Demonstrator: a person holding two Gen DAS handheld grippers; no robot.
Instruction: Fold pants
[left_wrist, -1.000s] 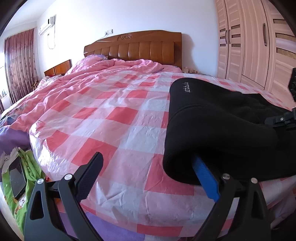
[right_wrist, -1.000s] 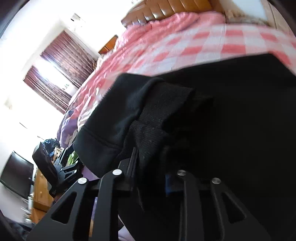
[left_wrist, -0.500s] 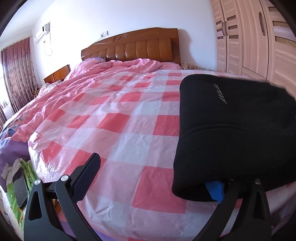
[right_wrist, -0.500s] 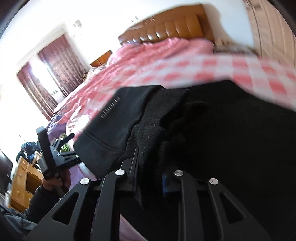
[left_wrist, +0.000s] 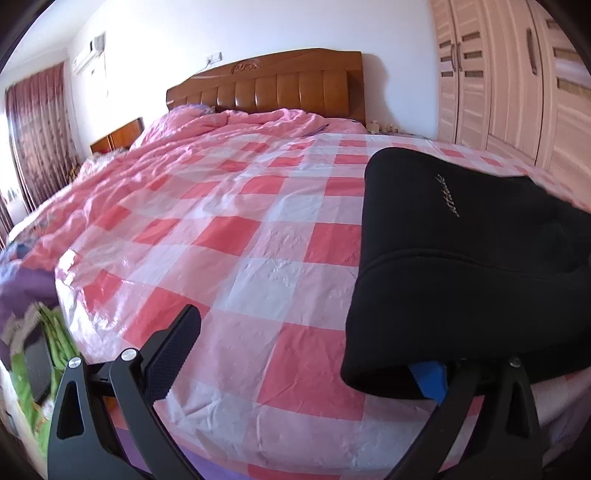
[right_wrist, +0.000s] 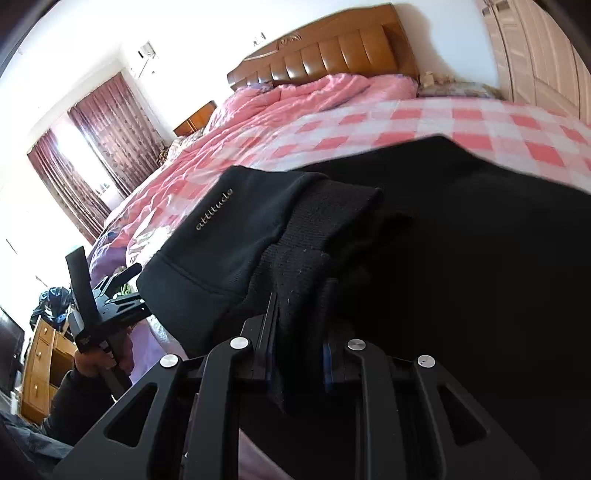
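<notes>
Since the earlier frames the right gripper has swung its bundle of black pants further onto the bed, so the wrist view now takes in more of the headboard and less of the window side. Over the same second the left gripper has spread its jaws the last bit wider.

The left jaws now stand wide apart with nothing pinched. The near pad is bare over the checked cover, while the far, blue-lined one is tucked under the overhanging hem of the pants without pressing on it. The right jaws are nearly together and pinch a thick wad of ribbed black fabric, probably the cuff or waistband.

The pants lie as a folded slab at the near right corner of the bed, with the "attitude" lettering on top. Their bulk runs away from the right gripper toward the wardrobe side. From the left gripper, the garment sits to the right, its folded edge hanging just over the far jaw. That free edge looks like the left hand's job. The left gripper is the nearer one to it and would need to shift right and close on the hem, while the right holds its end steady.
</notes>
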